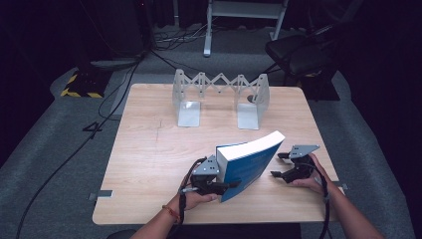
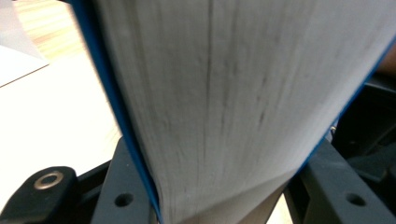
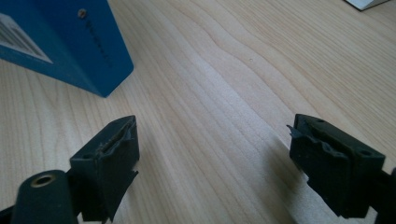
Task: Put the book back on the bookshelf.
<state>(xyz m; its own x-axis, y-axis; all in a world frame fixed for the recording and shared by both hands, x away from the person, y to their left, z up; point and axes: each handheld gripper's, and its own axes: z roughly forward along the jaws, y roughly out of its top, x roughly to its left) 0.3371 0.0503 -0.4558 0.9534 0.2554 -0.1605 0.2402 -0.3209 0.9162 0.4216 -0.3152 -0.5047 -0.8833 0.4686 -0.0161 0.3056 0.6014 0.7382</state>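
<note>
Setting: dark room, grey carpet floor [image 1: 59, 149], cables trailing across it; black chair [image 1: 298, 55] beyond the far right corner of the table.
Table [image 1: 149, 164]: light wood top, rounded corners.
Book rack [image 1: 221, 97]: grey metal, expanding lattice back with two upright end plates, standing at the middle of the table's far edge.
Book [image 1: 246, 164]: thick, blue cover, white page block; raised on end and tilted, top leaning toward the right edge, near the middle of the table's near edge.
Left hand-held gripper [image 1: 219, 185]: jaws partly closed, clamped on the book's lower end; in the left gripper view the page block [image 2: 233, 102] sits between both jaws.
Right hand-held gripper [image 1: 279, 165]: jaws spread wide, nothing between them; just right of the book, apart from it, low over the table near the near right corner.
Book corner, right gripper view [image 3: 70, 42]: blue cover, resting on the wood.
</note>
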